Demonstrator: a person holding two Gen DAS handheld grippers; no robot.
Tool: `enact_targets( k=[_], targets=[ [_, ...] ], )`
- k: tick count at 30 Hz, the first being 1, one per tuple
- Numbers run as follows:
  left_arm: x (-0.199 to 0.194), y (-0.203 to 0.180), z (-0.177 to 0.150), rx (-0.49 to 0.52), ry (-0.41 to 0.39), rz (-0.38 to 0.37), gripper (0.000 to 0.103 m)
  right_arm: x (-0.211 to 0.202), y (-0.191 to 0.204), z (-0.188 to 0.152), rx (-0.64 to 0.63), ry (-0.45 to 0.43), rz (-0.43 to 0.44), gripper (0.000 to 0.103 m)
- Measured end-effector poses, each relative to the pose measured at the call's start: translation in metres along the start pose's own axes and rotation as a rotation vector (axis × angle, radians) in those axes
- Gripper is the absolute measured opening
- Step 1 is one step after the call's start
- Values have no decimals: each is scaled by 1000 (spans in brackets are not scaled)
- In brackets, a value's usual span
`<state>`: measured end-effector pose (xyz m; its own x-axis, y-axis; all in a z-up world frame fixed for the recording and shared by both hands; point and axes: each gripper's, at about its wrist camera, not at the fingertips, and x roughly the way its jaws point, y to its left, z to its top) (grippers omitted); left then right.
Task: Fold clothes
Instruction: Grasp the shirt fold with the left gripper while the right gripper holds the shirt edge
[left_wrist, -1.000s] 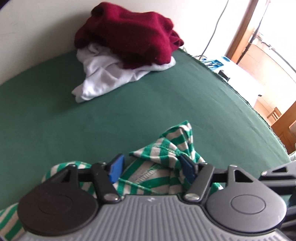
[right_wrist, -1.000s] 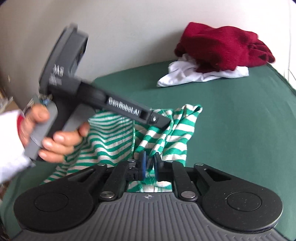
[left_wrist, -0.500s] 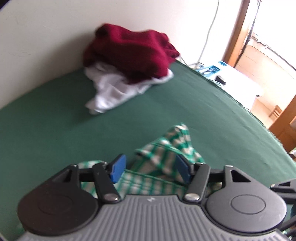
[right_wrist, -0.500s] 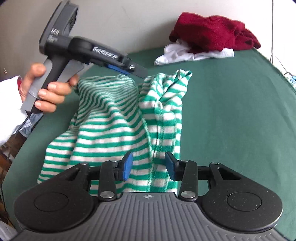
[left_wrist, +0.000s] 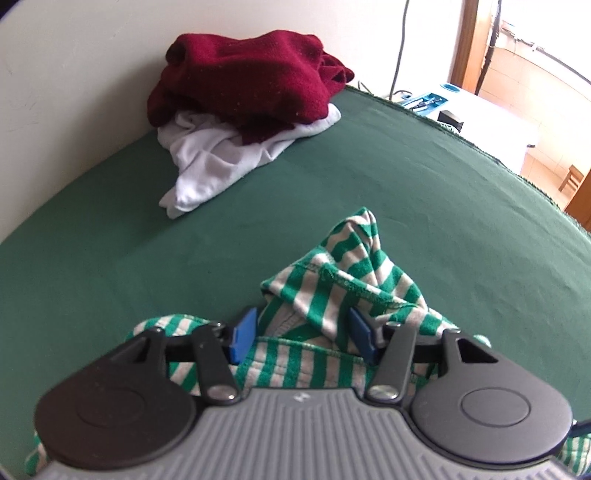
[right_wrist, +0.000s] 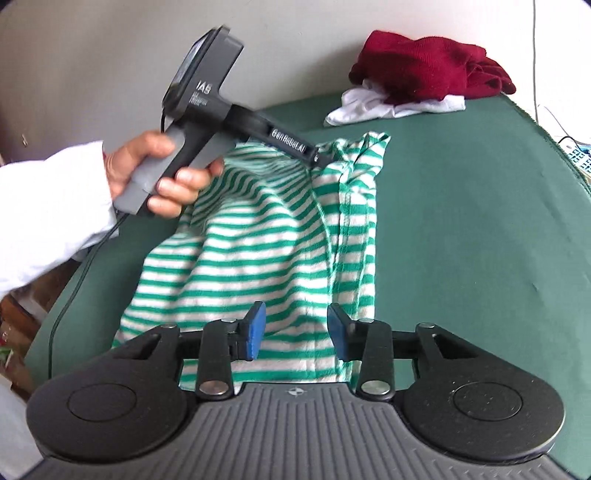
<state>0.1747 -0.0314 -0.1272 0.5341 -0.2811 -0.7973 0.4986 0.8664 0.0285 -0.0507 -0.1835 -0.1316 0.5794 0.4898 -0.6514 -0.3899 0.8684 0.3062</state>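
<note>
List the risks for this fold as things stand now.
1. The left gripper is open around a bunched ridge of the striped shirt; closing there may pinch several layers and lock in wrinkles.
2. The right gripper is open over the near hem, so that end is unheld and could drag across the green tablecloth.
3. Moving forward could reach the maroon sweater pile.

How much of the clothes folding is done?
Nothing looks folded yet. The striped shirt lies rumpled on the green table, between the open jaws of the left gripper and right gripper. The red sweater and white shirt wait in a heap.
</note>
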Motion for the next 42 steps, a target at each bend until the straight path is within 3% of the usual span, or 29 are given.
enact_targets(
  k=[6,8,11,15,19,23,25,27,29,32,34,36,38,42],
  targets=[
    [6,6,3,-28,16,-19,66,10,-14,2,68,65,10,38],
    [6,6,3,-20,17,-20,66,7,-17,3,116,95,73,27],
    [7,5,3,-11,15,-17,68,0,-26,0,228,104,209,25],
    [9,6,3,-12,17,-18,71,12,-32,-2,294,107,187,30],
    [9,6,4,0,21,-16,72,18,-42,-1,376,127,229,8],
    [9,5,4,21,19,-16,72,-34,-31,10,303,46,429,8],
    [9,5,4,24,18,-18,72,-42,-30,7,273,83,413,8],
    [7,4,4,38,14,-13,72,-28,-31,-3,219,184,250,8],
    [6,3,5,53,10,-8,73,-14,-38,-14,247,225,192,8],
    [3,1,5,74,4,0,76,-5,-40,-20,310,227,222,12],
    [1,0,5,88,0,5,76,-5,-33,-21,267,233,210,12],
    [0,-1,6,103,-4,11,71,-5,-34,-21,270,233,200,14],
    [-17,0,3,141,-47,25,68,-11,-34,-16,261,194,189,25],
    [-64,28,-11,122,-122,63,69,-23,-34,-5,237,103,166,39]
  ],
)
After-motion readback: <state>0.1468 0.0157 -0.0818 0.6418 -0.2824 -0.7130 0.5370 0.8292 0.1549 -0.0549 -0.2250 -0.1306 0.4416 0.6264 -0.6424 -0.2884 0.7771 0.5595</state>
